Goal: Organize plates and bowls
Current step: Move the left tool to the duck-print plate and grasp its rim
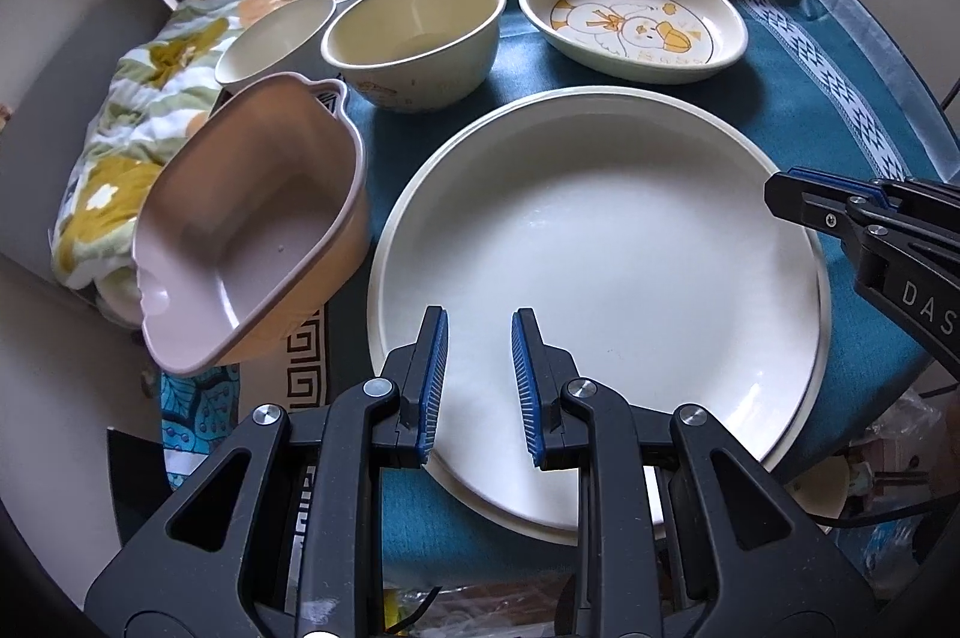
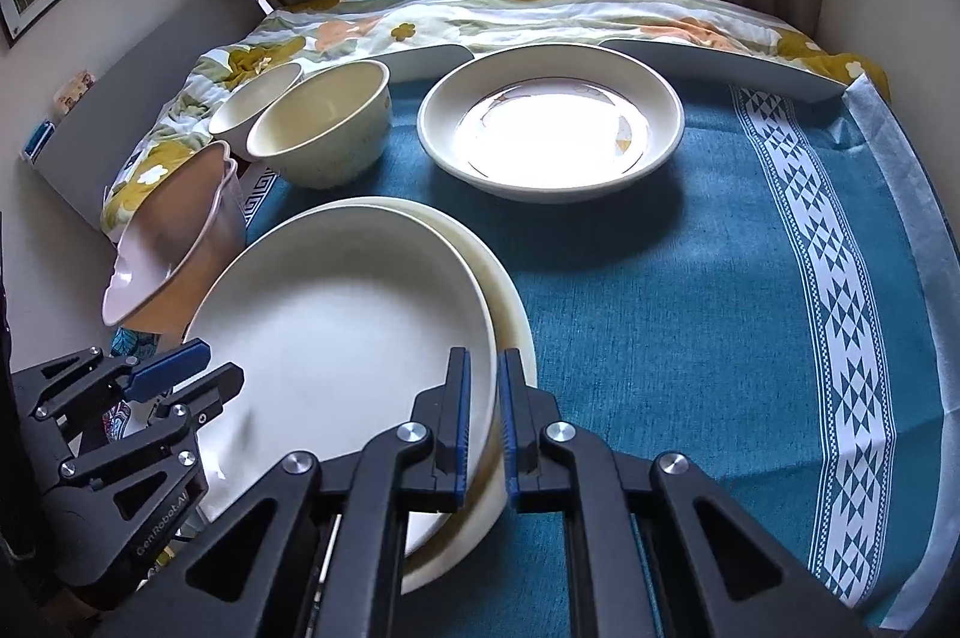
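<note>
White letters "DAS" stand on the black body of the right gripper (image 1: 780,200), cut off at the edge of the left wrist view. "CenRobot.AI" runs in white along the arm of the left gripper (image 2: 198,374) in the right wrist view.

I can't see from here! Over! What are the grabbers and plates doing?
Left gripper open, empty, over top white plate. Right gripper straddles that plate's rim, grip unclear. Plate sits on another. Pink bowl alongside.

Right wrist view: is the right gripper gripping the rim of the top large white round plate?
Yes: the right gripper has its blue pads on either side of the upper white plate's rim, lifting it off the plate beneath.
</note>
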`<state>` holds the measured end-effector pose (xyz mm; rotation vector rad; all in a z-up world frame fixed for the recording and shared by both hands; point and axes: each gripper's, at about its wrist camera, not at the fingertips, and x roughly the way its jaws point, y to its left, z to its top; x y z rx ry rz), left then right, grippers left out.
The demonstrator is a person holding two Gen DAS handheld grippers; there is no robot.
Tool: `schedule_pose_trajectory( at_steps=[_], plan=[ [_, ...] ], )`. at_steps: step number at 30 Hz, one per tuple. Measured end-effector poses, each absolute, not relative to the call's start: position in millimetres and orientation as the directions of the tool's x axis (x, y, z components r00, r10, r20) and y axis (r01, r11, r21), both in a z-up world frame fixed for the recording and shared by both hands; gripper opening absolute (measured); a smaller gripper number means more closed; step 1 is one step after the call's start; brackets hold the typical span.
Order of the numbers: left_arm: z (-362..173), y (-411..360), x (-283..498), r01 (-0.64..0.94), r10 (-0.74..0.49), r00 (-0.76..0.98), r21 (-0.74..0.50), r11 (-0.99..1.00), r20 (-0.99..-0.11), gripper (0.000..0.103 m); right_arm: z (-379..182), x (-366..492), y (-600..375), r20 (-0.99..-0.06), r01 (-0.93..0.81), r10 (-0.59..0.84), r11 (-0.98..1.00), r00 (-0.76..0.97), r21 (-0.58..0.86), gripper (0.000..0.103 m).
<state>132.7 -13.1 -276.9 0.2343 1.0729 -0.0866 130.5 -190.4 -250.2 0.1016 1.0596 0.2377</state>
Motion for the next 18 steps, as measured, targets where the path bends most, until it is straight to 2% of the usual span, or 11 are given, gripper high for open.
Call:
schedule_pose_trajectory(
  at_steps=[8,9,10,11,12,13,15,18],
  plan=[
    [-201.8,-12.2,138.3,0.180,-0.113,0.564,-0.011,0.984,-0.818,0.020,-193.8,135.1,-213.0,-0.795,-0.137,0.289,0.957,0.533,0.257,0.011],
    [-191.5,-11.2,141.5,0.181,-0.131,0.576,-0.031,0.983,-0.807,0.022,-183.6,135.6,-217.7,-0.782,-0.141,0.287,0.957,0.553,0.252,0.023],
    [-181.8,-11.1,144.2,0.181,-0.151,0.588,-0.052,0.982,-0.794,0.031,-172.7,136.4,-223.7,-0.768,-0.144,0.289,0.957,0.571,0.253,0.035],
    [-172.9,-11.4,147.8,0.179,-0.168,0.598,-0.074,0.981,-0.783,0.044,-163.5,136.6,-230.4,-0.753,-0.143,0.292,0.955,0.589,0.259,0.075],
    [-165.6,-11.2,151.5,0.177,-0.187,0.607,-0.099,0.979,-0.772,0.087,-153.3,137.1,-238.4,-0.733,-0.140,0.295,0.953,0.613,0.267,0.103],
    [-158.7,-9.8,154.0,0.176,-0.214,0.622,-0.132,0.976,-0.754,0.102,-144.5,137.2,-245.3,-0.715,-0.133,0.291,0.954,0.636,0.270,0.103],
    [-148.1,-6.8,159.6,0.175,-0.266,0.633,-0.200,0.964,-0.727,0.103,-131.4,140.7,-257.2,-0.696,-0.125,0.274,0.958,0.664,0.258,0.103],
    [-150.0,-12.3,177.0,0.165,-0.311,0.589,-0.266,0.950,-0.745,0.103,-120.0,149.9,-272.7,-0.692,-0.139,0.253,0.966,0.676,0.217,0.103]
  ],
)
